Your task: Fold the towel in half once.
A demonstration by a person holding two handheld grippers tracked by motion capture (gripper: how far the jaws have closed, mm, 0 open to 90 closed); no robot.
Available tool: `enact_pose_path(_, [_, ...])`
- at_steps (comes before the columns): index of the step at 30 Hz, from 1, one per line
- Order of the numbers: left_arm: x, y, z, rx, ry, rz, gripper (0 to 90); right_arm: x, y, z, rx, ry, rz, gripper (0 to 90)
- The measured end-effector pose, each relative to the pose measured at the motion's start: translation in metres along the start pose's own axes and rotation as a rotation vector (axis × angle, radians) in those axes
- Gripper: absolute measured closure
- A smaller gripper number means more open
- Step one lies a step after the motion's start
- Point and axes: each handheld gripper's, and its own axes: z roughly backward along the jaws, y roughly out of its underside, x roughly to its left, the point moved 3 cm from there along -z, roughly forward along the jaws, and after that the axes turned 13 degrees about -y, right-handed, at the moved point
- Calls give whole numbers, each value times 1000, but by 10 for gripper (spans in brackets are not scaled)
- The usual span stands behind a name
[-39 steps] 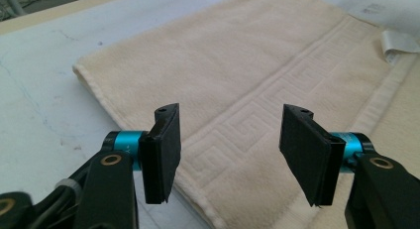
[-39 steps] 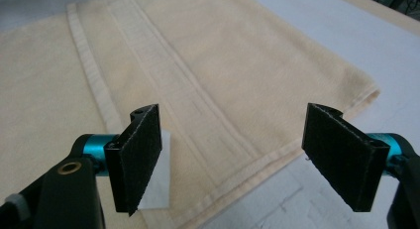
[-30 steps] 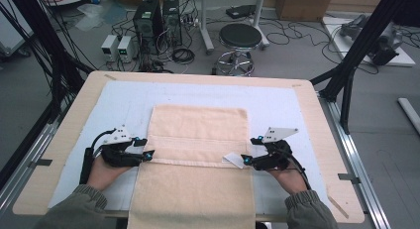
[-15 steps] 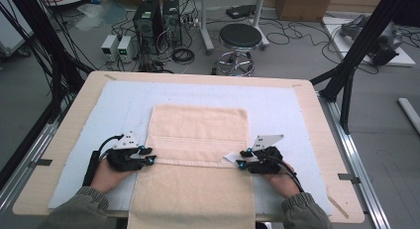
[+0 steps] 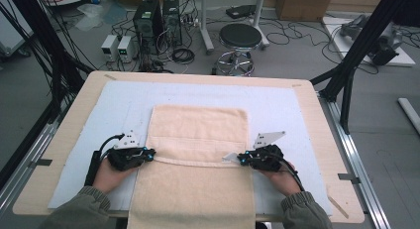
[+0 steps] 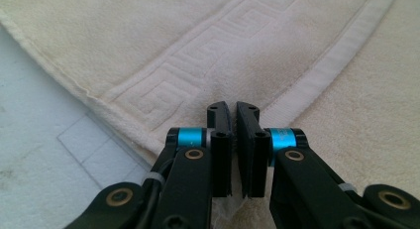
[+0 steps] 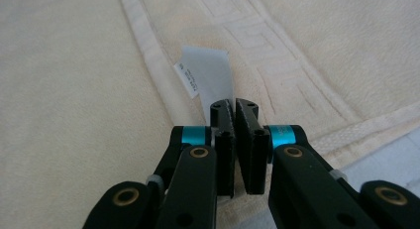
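You had a cream towel [image 5: 198,154] spread on the pale blue mat [image 5: 277,105] that covered the wooden table [image 5: 317,120], its near end hanging over the table's front edge. A folded layer lay across the towel's far part, and its hemmed edge ran from side to side between your two hands.

Your left gripper [image 5: 146,153] lay low at the towel's left side, right at that hem. Its jaws had just been closing, and in the left gripper view your left gripper [image 6: 234,117] had them pressed almost together with a bit of towel cloth bunched between the pads, beside the woven key-pattern band [image 6: 198,55].

Your right gripper [image 5: 241,158] sat at the towel's right side, level with the other. Its jaws had also just been closing. In the right gripper view your right gripper [image 7: 233,112] pinched the towel edge just at the foot of the white care label [image 7: 208,80], which stood out from the hem.
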Motion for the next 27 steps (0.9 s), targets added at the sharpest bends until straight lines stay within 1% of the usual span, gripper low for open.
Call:
enact_pose_path(2, [1,-4,5,-20,-1,5,848,2,-4,4,-14,-5,8,866])
enact_pose_path(3, [2,-6,7,-35,-6,16,848,5,-7,7,-26,-3,18,865])
enact_pose_path(7, [5,-11,18,-67,-7,28,849,14,-17,15,-37,-19,48,866])
enact_pose_path(11, [-1,-15,33,-94,5,9,850,25,-18,20,-37,-40,58,865])
enact_pose_path(12, [-3,-15,37,-99,10,11,850,28,-18,21,-40,-43,60,866])
enact_pose_path(14, [-9,-14,47,-109,20,0,850,36,-17,26,-59,-52,68,866])
enact_pose_path(17, [-21,-11,63,-119,35,-12,850,52,-14,34,-82,-68,79,866])
enact_pose_path(20, [-33,-6,81,-121,53,-22,850,73,-9,42,-88,-87,96,865])
enact_pose_path(21, [-39,-4,89,-120,62,-32,850,78,-8,43,-88,-89,102,865])
enact_pose_path(24, [-54,4,109,-113,84,-41,850,107,-1,46,-67,-119,129,865])
enact_pose_path(25, [-59,7,116,-108,95,-47,851,117,1,47,-62,-131,131,865])
enact_pose_path(27, [-71,14,128,-97,126,-49,850,136,5,48,-38,-156,155,863])
